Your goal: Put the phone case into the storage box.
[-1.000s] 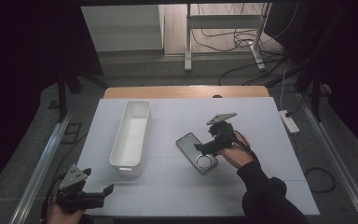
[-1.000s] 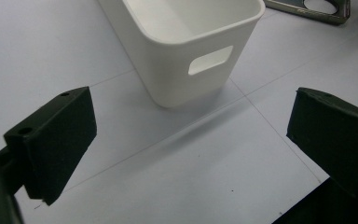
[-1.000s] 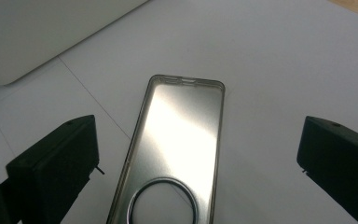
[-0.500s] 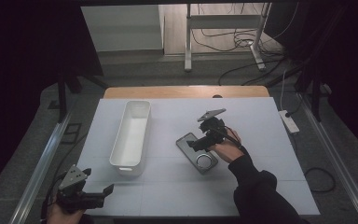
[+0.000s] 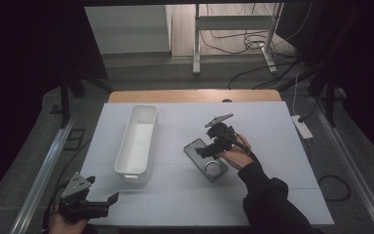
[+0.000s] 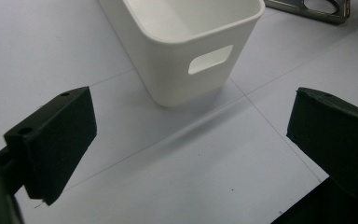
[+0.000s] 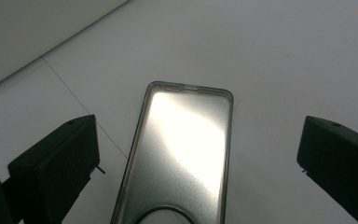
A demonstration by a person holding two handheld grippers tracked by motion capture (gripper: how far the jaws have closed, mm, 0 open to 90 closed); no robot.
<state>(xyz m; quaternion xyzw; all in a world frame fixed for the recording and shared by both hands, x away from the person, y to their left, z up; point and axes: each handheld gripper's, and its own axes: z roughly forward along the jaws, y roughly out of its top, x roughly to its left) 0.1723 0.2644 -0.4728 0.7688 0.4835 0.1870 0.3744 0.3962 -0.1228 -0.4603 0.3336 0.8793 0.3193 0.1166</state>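
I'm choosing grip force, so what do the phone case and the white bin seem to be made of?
The phone case looks like smooth, translucent smoky plastic, likely soft: its back glares and its rim is see-through. The white bin looks like rigid moulded plastic, matte, with rounded corners and a cut-out handle.

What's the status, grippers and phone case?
Right gripper open, straddling phone case, not gripping. Left gripper open, idle near white bin. Nothing in the way.
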